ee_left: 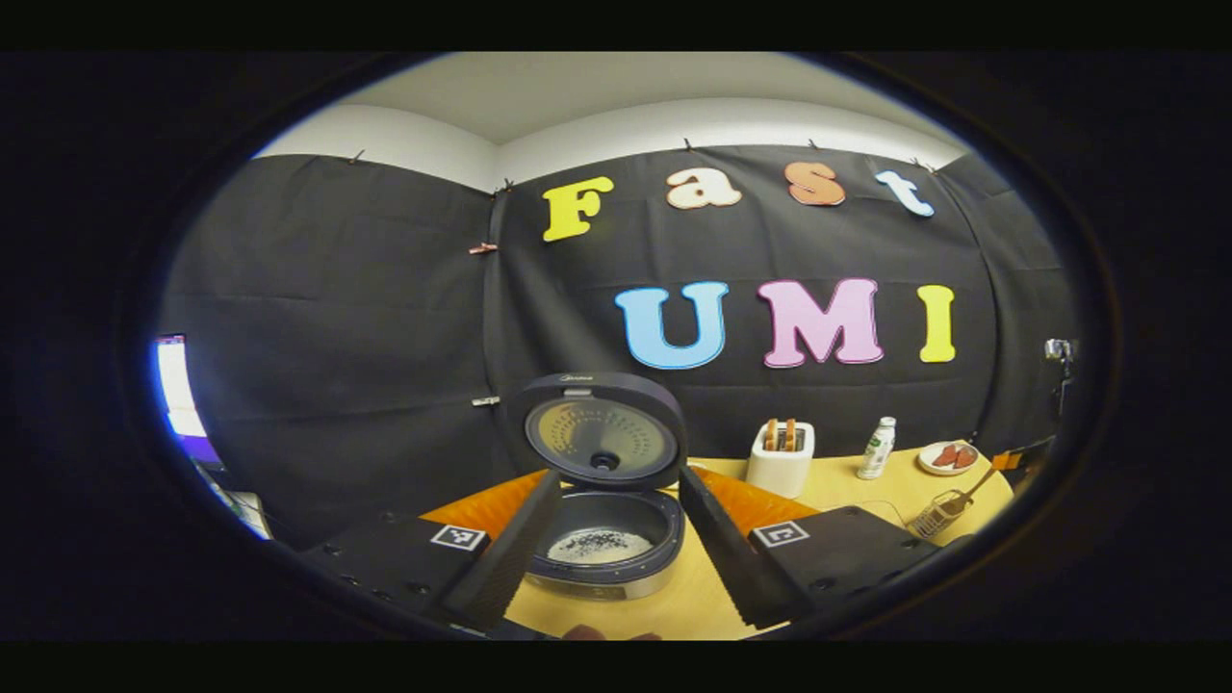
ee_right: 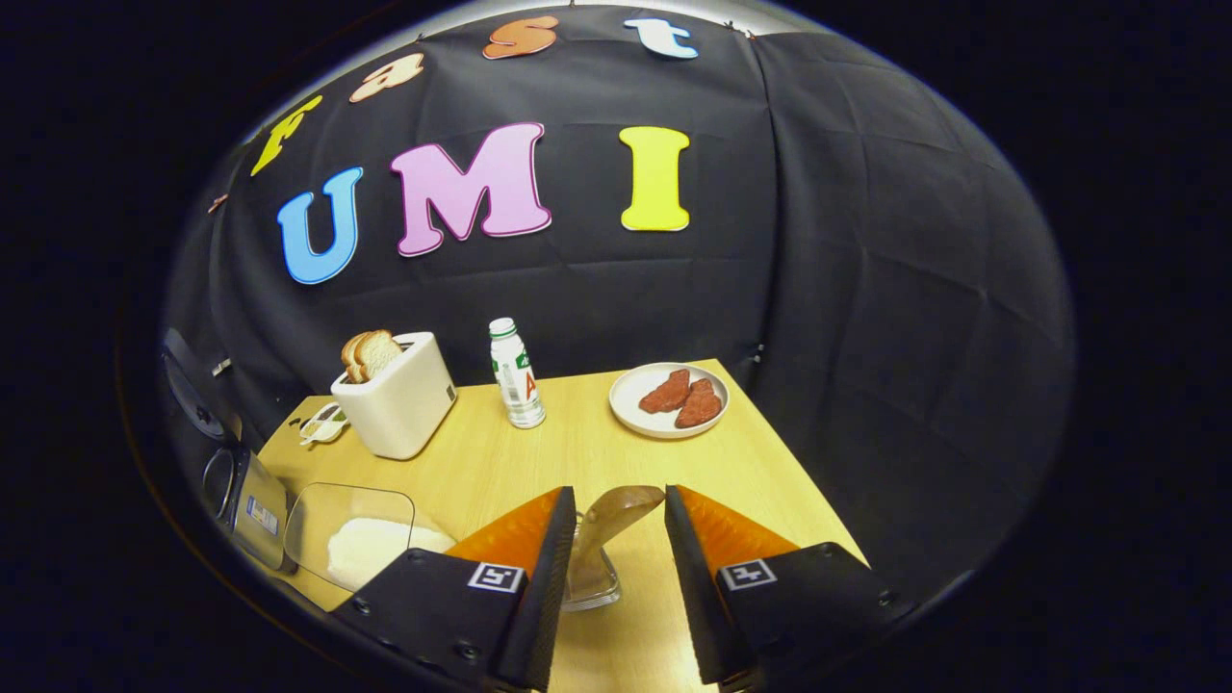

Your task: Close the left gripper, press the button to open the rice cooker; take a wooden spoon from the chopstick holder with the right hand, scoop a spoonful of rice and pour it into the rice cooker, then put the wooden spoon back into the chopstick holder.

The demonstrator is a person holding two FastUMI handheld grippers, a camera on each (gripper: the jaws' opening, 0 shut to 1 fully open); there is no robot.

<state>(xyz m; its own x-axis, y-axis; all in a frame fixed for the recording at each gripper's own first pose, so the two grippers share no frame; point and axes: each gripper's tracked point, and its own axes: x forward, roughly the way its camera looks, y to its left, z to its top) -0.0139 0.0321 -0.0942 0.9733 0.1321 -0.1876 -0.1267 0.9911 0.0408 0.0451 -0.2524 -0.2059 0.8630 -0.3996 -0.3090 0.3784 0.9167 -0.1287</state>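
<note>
Rice cooker (ee_left: 602,500) lid up. Left gripper (ee_left: 608,563) spread wide, empty. Right gripper (ee_right: 616,568) spread wide around wooden spoon (ee_right: 606,525), not touching.

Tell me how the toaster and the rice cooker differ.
The toaster is white and boxy; the rice cooker is dark and round. The toaster holds bread slices upright in its top slots; the rice cooker stands with its lid raised and grains lying in its pot. Both sit on the wooden table.
</note>
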